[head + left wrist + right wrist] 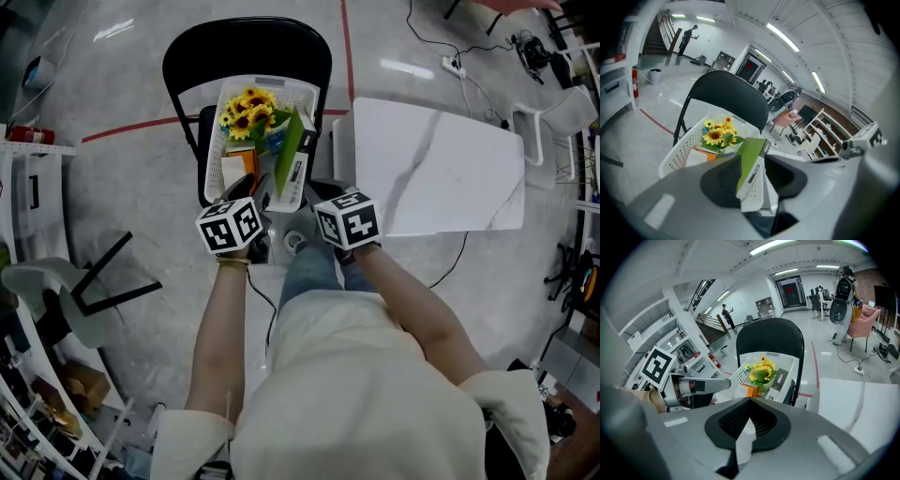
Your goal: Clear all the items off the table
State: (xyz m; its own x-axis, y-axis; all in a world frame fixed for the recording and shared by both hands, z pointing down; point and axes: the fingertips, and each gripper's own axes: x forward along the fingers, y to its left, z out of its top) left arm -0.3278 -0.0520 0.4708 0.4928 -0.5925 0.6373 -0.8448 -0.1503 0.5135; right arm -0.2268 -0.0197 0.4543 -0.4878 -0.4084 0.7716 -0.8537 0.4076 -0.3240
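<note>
Your left gripper (758,180) has its jaws wide apart around the near end of the green box (750,159), with the pads not pressing on it, while your right gripper (749,420) is closed tight on nothing. The white table (441,173) is bare, and the black chair (246,47) carries the white basket (225,122), where the box leans beside the sunflowers (248,111), so you seem to be letting go of a final item. Next, draw the left gripper straight back without tipping the box.

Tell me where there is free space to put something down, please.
The white table, right of the chair, is bare all over. The basket on the chair is crowded: sunflowers, green box, orange box.
</note>
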